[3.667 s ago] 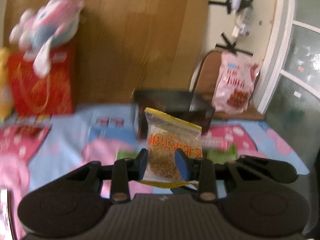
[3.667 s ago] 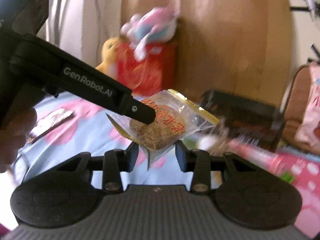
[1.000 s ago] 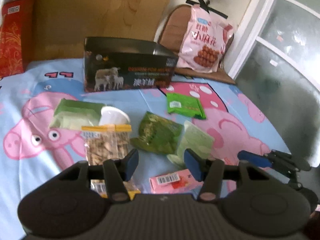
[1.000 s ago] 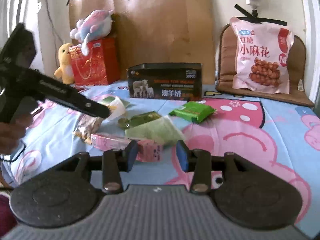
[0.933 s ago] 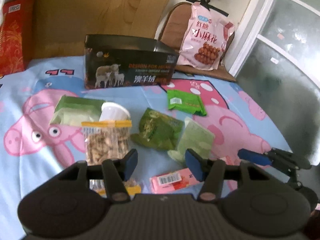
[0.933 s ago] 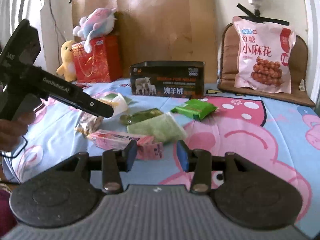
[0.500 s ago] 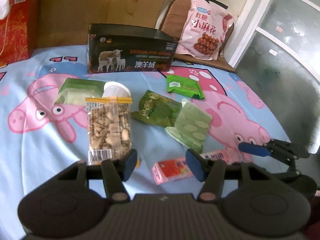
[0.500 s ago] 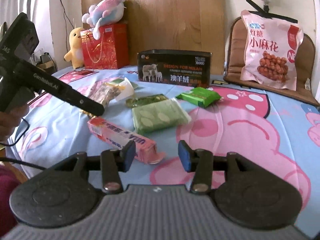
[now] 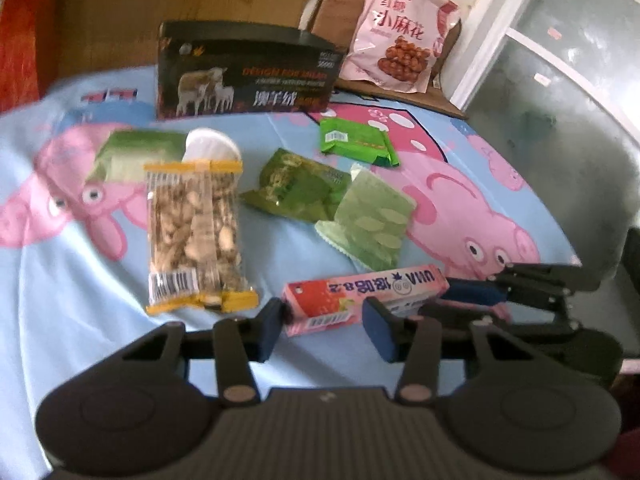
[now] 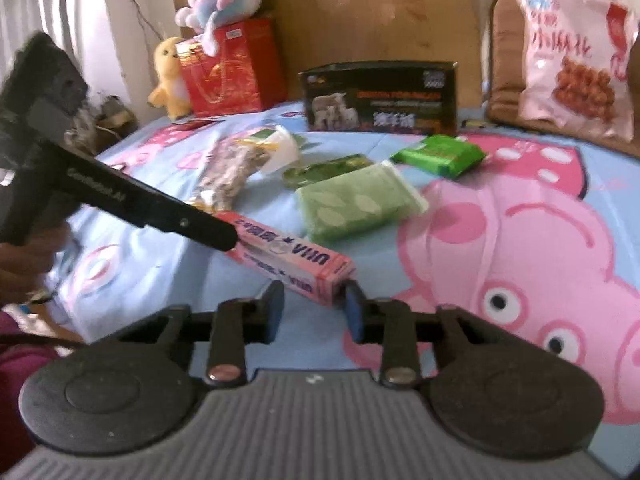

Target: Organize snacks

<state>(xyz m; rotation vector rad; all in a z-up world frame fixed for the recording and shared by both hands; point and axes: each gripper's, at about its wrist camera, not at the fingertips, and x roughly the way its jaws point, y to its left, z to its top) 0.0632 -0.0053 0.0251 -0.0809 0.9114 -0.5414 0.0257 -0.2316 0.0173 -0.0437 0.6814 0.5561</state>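
A pink candy box [image 9: 362, 298] lies on the cartoon-pig tablecloth [image 9: 72, 312], nearest of the loose snacks. My left gripper [image 9: 326, 326] hovers over its left half. Its jaws are closing, the box is between them, and the pads are not touching it. In the right wrist view the box's near end [image 10: 320, 280] sits between the fingers of my right gripper [image 10: 314, 308]. Those jaws are closing, and the pads look pressed on both sides. The left gripper's black finger [image 10: 180, 222] reaches over the box's far end.
Behind the box lie a nut packet [image 9: 192, 232], a dark green packet [image 9: 296, 192], a pale green one [image 9: 368, 224] and a bright green one [image 9: 356, 146]. An open black carton [image 9: 244, 76] stands at the back. A pink snack bag [image 9: 400, 40] leans on a chair.
Both grippers have come down closer to the pink box and their jaws have narrowed. The right fingers now flank the box's end. The round cake packet held earlier is out of view.
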